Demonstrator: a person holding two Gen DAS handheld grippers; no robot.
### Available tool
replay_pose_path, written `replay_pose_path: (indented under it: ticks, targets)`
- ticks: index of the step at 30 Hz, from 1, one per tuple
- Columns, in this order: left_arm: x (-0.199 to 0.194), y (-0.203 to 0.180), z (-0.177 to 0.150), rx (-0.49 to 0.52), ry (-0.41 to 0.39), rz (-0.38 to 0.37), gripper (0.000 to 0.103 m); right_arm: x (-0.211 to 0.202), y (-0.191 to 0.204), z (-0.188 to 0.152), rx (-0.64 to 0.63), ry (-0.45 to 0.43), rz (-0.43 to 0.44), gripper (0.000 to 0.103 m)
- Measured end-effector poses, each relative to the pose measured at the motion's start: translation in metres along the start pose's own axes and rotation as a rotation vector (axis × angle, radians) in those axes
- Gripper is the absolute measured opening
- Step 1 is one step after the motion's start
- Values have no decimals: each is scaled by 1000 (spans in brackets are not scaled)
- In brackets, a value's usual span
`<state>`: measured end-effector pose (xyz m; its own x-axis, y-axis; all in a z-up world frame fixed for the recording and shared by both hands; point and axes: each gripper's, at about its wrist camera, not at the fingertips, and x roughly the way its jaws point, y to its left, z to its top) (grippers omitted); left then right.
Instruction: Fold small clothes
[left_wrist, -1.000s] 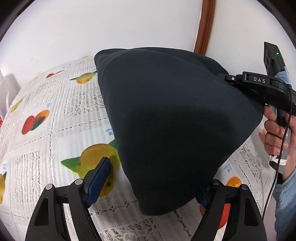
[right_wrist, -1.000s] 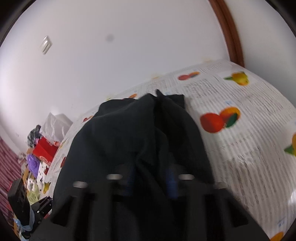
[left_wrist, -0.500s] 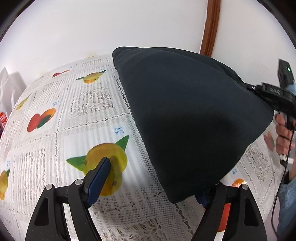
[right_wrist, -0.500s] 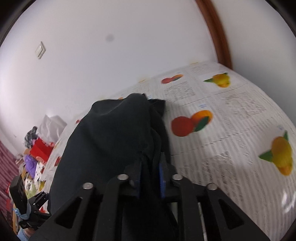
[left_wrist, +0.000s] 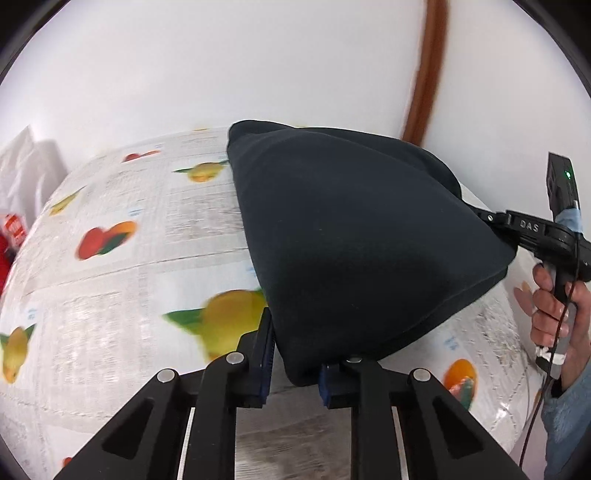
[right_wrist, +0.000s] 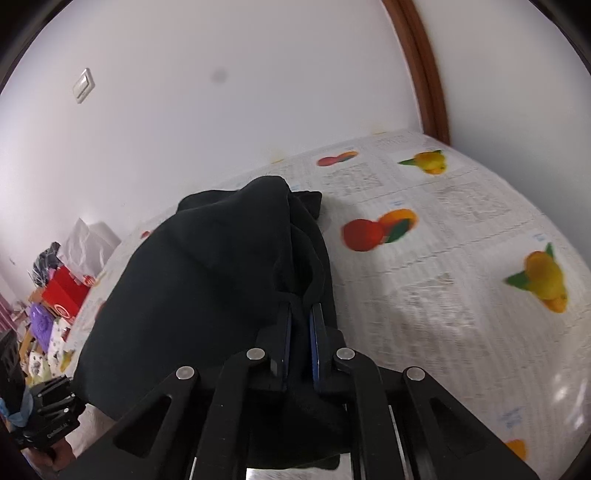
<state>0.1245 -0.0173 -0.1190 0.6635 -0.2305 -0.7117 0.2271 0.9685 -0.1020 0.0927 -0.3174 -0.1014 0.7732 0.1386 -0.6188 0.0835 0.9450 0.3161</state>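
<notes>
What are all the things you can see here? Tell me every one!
dark garment: one, black-navy, lifted over the table, pinched at two corners
tablecloth: one, white lace with fruit prints, covering the table
door frame: one, brown, against the white wall
light switch: one, white, on the wall
clutter pile: several, red, purple, white, past the table's far-left end
left gripper: one, black with blue pads, has just been closing onto the garment's corner
right gripper: one, black, shut on the garment
hand: one, holding the right gripper's handle
</notes>
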Motion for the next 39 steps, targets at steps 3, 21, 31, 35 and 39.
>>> replay_pose_path:
  ticks: [3,21,31,35,39]
  targets:
    - [-4,22,-3,-45,5,25,18,13,23,0,-25,18,32,8]
    - [-66,50,-9,-47,-49,-53,40,-50,67,-19,-221,-20,-37,20]
    - [-4,45,23,17,23,-9,49,-20,72,-51,-256,41,-106,23]
    - [-5,40,12,77,30,23,54,-30,79,-36,-301,52,-101,25]
    - [-11,45,26,42,16,-1,53,-20,94,-3,-307,12,-57,37]
